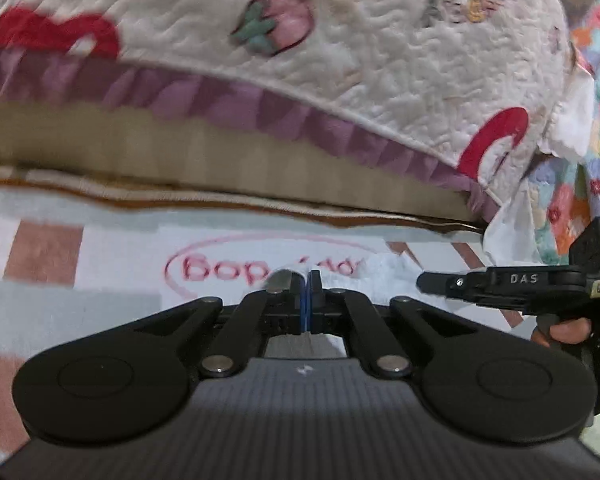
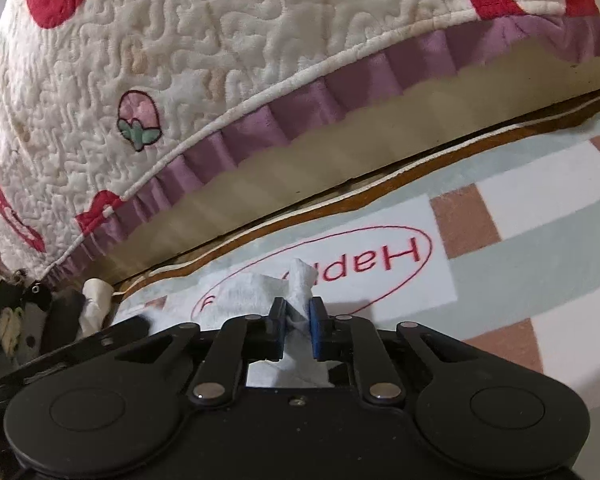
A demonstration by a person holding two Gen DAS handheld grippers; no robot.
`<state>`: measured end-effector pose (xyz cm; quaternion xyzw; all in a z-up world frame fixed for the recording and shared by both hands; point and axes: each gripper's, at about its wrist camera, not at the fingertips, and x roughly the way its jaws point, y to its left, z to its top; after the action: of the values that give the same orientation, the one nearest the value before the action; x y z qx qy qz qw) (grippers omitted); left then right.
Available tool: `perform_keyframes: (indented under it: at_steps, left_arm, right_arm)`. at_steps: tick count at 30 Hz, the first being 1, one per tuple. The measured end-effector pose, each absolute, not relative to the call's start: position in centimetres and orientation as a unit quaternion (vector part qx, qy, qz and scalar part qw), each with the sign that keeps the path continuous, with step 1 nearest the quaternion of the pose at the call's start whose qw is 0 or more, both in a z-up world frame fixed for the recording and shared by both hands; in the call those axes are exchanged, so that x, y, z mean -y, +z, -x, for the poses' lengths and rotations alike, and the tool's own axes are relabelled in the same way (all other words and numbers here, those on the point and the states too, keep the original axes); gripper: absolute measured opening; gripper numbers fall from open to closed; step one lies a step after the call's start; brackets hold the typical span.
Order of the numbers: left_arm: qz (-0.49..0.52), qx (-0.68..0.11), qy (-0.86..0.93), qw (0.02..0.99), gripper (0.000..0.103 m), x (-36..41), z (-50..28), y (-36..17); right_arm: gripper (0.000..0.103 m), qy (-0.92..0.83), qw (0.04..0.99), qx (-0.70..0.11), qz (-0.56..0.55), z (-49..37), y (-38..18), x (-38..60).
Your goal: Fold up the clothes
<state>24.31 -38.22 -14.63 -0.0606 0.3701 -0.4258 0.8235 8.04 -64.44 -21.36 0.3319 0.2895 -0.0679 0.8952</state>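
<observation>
Claws both clamped on white cloth [image 2: 298,280]: left claw [image 1: 305,280], right claw [image 2: 297,312], above checked blanket [image 2: 540,216]

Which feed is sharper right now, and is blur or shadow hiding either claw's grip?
Left wrist view: motion-smeared, the purple frill streaked, cloth at the left claw hard to read. Right wrist view: crisper, the white cloth plainly pinched in the right claw, a soft shadow beside it; fisheye bends both.
</observation>
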Motion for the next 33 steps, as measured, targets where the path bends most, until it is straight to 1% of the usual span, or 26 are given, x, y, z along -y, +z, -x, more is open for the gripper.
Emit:
perform_keyframes:
  at_steps: [5, 9, 10, 11, 13, 15, 16, 17, 18, 20, 21, 22, 25, 28, 31, 33]
  left_arm:
    - [0.026, -0.376, -0.395, 0.838, 0.000, 38.3, -24.9, -16.2]
    - [-0.005, -0.379, -0.386, 0.841, 0.000, 38.9, -24.4, -17.3]
    - [-0.011, -0.380, -0.383, 0.842, 0.000, 39.0, -24.1, -17.5]
    - [-0.011, -0.383, -0.381, 0.842, 0.000, 38.9, -24.0, -17.7]
    - [0.014, -0.390, -0.386, 0.836, 0.000, 38.4, -23.8, -17.9]
    - [0.031, -0.395, -0.390, 0.831, 0.000, 38.0, -23.7, -17.8]
    - [0.035, -0.396, -0.391, 0.830, 0.000, 37.9, -23.7, -17.8]
    - [0.035, -0.398, -0.390, 0.829, 0.000, 38.0, -23.8, -17.9]
    - [0.035, -0.400, -0.389, 0.829, 0.000, 38.0, -23.8, -18.1]
    - [0.037, -0.404, -0.387, 0.828, 0.000, 38.1, -23.9, -18.3]
    - [0.039, -0.406, -0.386, 0.827, 0.000, 38.0, -23.9, -18.3]
    - [0.039, -0.406, -0.384, 0.828, 0.000, 37.9, -24.0, -18.4]
    - [0.034, -0.405, -0.374, 0.833, 0.000, 37.6, -24.2, -18.5]
    - [0.007, -0.408, -0.337, 0.848, 0.000, 36.9, -24.8, -18.7]
    - [0.031, -0.410, -0.348, 0.842, 0.000, 34.7, -25.0, -18.0]
    - [0.023, -0.393, -0.373, 0.840, 0.001, 33.8, -23.7, -16.8]
  right_arm:
    - [0.014, -0.079, 0.899, -0.288, -0.319, -8.8, -21.4, 63.7]
    - [0.012, -0.114, 0.909, -0.295, -0.271, -9.4, -21.1, 63.0]
    - [0.009, -0.119, 0.910, -0.294, -0.266, -9.2, -21.1, 62.8]
    - [0.006, -0.110, 0.907, -0.294, -0.280, -8.5, -21.3, 62.8]
    - [0.007, -0.091, 0.900, -0.293, -0.308, -7.0, -21.6, 62.8]
    - [0.013, -0.073, 0.892, -0.292, -0.336, -5.6, -22.0, 62.7]
    - [0.020, -0.063, 0.888, -0.292, -0.349, -4.9, -22.1, 62.7]
    - [0.023, -0.054, 0.883, -0.291, -0.363, -4.2, -22.3, 62.7]
    - [0.025, -0.047, 0.881, -0.291, -0.369, -3.4, -22.5, 62.5]
    - [0.026, -0.051, 0.890, -0.299, -0.340, -1.5, -23.2, 61.0]
    - [0.032, -0.049, 0.885, -0.306, -0.348, -0.6, -23.6, 60.7]
    - [0.041, -0.048, 0.879, -0.312, -0.356, 0.3, -24.0, 60.5]
    - [0.043, -0.028, 0.867, -0.350, -0.354, 2.2, -25.3, 58.6]
    - [0.047, -0.020, 0.867, -0.350, -0.354, 4.1, -25.2, 57.2]
    - [0.047, -0.004, 0.862, -0.369, -0.347, 5.4, -25.4, 56.8]
    - [0.049, 0.010, 0.855, -0.390, -0.340, 5.6, -25.3, 56.9]
